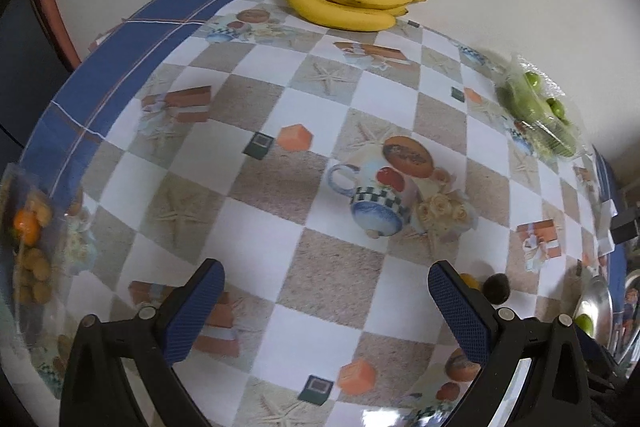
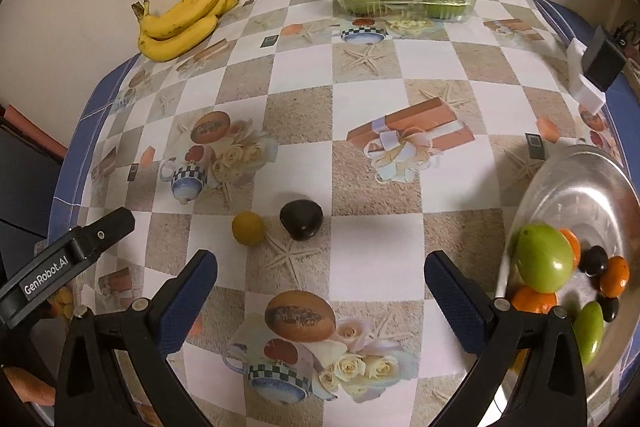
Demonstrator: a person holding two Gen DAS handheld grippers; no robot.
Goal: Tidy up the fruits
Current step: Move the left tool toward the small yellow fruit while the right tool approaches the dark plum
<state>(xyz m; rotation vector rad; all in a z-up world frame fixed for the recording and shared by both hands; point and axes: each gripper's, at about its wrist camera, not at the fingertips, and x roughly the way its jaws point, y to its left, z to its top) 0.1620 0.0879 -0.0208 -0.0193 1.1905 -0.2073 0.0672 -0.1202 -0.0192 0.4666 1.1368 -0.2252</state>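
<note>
Both tools, left (image 1: 326, 311) and right (image 2: 320, 301), were spread wide and empty; the round dark fruit (image 2: 301, 225) and yellow fruit (image 2: 248, 228) could roll off the surface (image 2: 360, 187) if nudged

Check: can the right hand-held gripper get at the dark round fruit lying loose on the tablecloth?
Probably yes. The right hand-held gripper is open and empty, and the dark round fruit lies ahead with bare patterned tablecloth between. The small yellow round fruit sits close beside it and may get nudged.
</note>
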